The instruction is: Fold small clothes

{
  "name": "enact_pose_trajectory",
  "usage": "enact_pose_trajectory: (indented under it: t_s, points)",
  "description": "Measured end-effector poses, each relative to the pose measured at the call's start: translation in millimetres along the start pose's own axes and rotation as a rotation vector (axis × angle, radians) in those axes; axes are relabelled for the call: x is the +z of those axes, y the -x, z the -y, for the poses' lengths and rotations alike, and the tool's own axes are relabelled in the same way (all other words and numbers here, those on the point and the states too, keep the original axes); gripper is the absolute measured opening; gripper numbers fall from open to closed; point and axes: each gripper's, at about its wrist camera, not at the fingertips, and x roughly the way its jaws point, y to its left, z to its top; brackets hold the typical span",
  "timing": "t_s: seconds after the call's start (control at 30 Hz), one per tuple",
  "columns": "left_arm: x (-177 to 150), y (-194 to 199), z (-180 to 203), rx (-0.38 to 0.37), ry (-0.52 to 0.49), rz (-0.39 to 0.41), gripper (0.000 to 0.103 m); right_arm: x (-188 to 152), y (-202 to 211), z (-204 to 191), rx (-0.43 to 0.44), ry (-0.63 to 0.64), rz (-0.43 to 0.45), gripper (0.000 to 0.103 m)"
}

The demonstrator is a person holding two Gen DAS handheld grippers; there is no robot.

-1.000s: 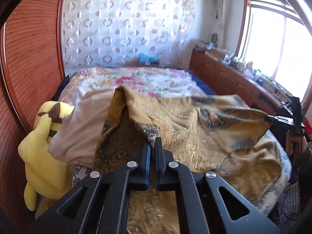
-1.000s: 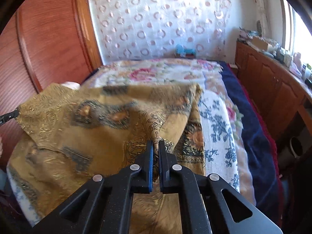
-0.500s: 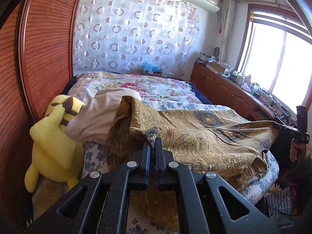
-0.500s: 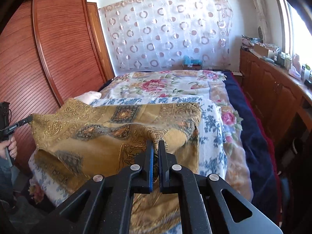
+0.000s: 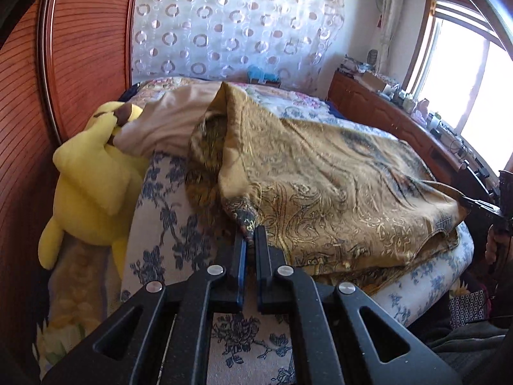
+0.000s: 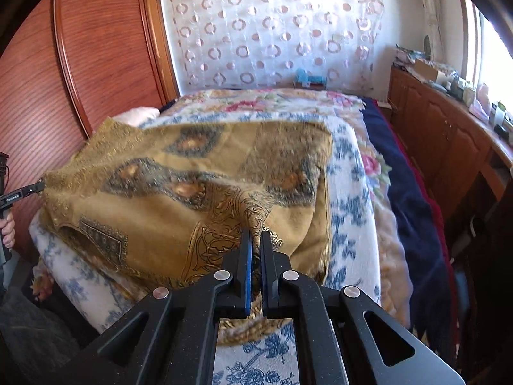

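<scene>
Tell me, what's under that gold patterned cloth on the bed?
Under the gold cloth lies a blue-flowered white bedspread, showing at its edges. A lower gold layer peeks out; anything else beneath is covered.

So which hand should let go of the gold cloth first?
Probably right: the right hand-held gripper pinches a corner of the gold cloth lying flat on the bed; the left hand-held gripper's end is bunched.

No legible text anywhere; only a small white marking on the left gripper (image 6: 32, 188), too blurred to read.
</scene>
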Motion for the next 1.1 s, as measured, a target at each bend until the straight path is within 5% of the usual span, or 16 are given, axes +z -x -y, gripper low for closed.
enact_pose_trajectory:
  t_s: [0.33, 0.53, 0.6, 0.73, 1.1]
  points:
    - [-10, -11, 5, 0.05, -0.031, -0.037, 0.005, 2, -3, -6, -0.013, -0.03, -0.021, 0.004]
    - [-12, -12, 7, 0.071, -0.035, -0.044, 0.006, -2, 19, -9, -0.056, -0.02, 0.022, 0.024]
    - [-12, -12, 8, 0.073, -0.034, -0.045, 0.006, 3, 25, -10, -0.049, -0.036, 0.04, 0.045]
    - [-13, -13, 8, 0.078, -0.032, -0.049, 0.007, 12, 26, -22, -0.009, -0.011, 0.059, 0.045]
    - [-12, -15, 11, 0.064, -0.034, -0.047, 0.047, -5, -32, -95, 0.063, 0.115, -0.01, 0.046]
